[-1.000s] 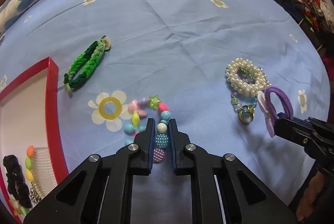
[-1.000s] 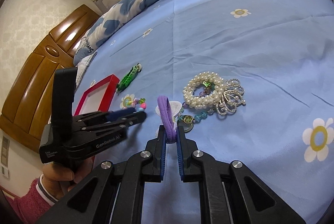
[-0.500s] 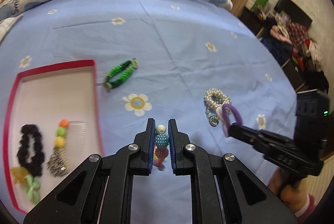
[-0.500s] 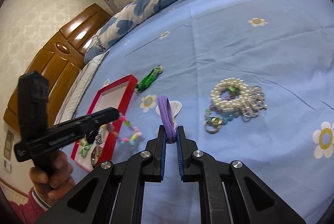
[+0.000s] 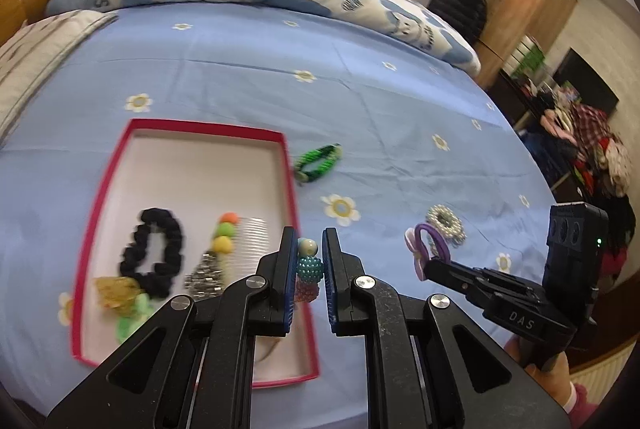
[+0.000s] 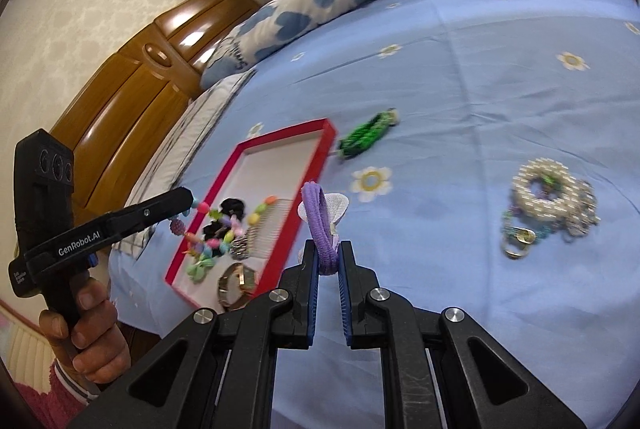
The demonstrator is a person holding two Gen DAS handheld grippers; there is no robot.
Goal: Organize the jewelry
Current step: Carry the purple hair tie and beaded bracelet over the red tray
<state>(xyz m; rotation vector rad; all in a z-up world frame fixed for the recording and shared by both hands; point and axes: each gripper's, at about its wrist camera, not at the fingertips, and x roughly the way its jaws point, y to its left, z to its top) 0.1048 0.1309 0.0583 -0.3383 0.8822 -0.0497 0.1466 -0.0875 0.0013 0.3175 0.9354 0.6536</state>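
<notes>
Both grippers were loaded at this point. The left gripper [image 5: 309, 271] was pinched nearly shut on a colourful bead bracelet [image 6: 208, 229], and from the right wrist view the rest of it dangled loose over the red-rimmed tray [image 5: 102, 189]. The right gripper [image 6: 329, 261] was clamped just as tight on a purple hair tie [image 6: 318, 215] with a white bow, up off the bed at about 3 o'clock of the tray.

What I'd have worried about: only a couple of beads sat between the left jaws, and round beads are slippery, so any jerk could have popped the strand out onto the blue sheet [image 5: 360, 89]. The hanging loop could also have snagged the hair comb [image 5: 250, 235] or the black scrunchie [image 5: 154, 253] already in the tray and dragged them around. With two loaded grippers near one small tray, they could've bumped each other as well.

Still out on the sheet: the green braided bracelet [image 5: 318, 163] just off the tray at 2 o'clock, and the pearl bracelet pile [image 6: 546, 191] well away at 3.
</notes>
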